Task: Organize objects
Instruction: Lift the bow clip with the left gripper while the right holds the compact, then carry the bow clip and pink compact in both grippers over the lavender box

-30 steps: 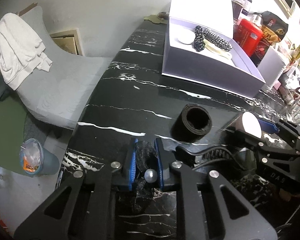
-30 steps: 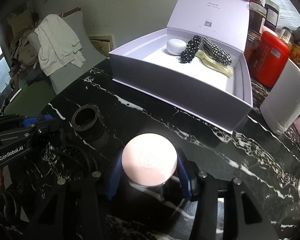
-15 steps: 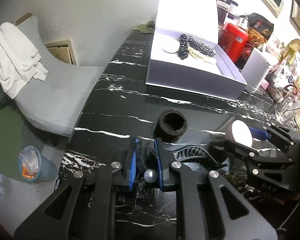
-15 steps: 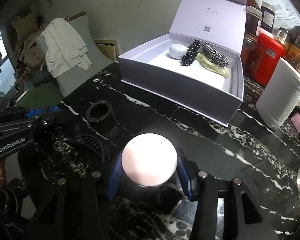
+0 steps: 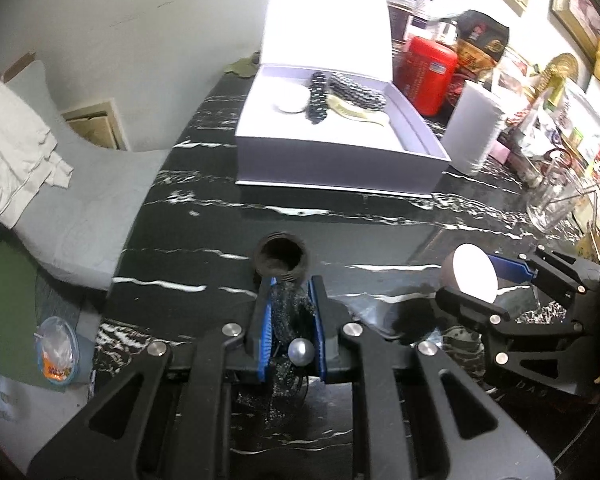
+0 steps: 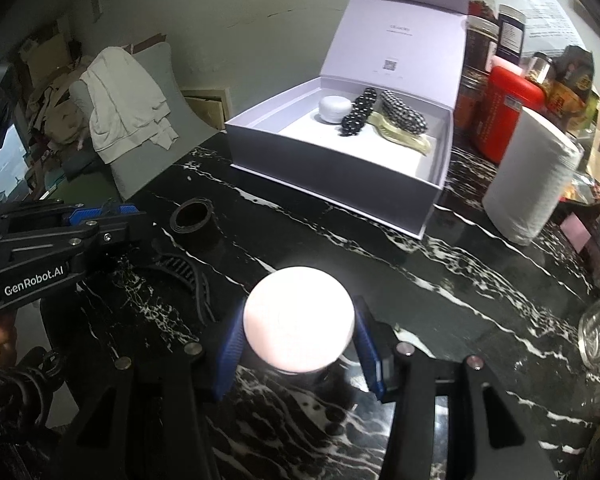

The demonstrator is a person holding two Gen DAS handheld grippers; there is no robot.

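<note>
While the left gripper (image 5: 292, 316) keeps its blue-padded fingers (image 5: 265, 332) pinched narrow on a black glittery strip (image 5: 286, 312) at the lower centre of its view, the right gripper (image 6: 298, 340) holds a round pink-topped jar (image 6: 299, 320) between its fingers at the bottom centre of its own view. Both hang above the black marbled worktop (image 6: 440, 272). A black ring (image 5: 281, 257) sits on the worktop just beyond the left fingertips. Toward the upper centre, an open lavender box (image 6: 340, 172) holds a white puck (image 6: 333, 109), two beaded pieces (image 6: 358, 117) and a pale comb (image 6: 404, 136). A paper roll (image 6: 534, 184) stands right of the box.
</note>
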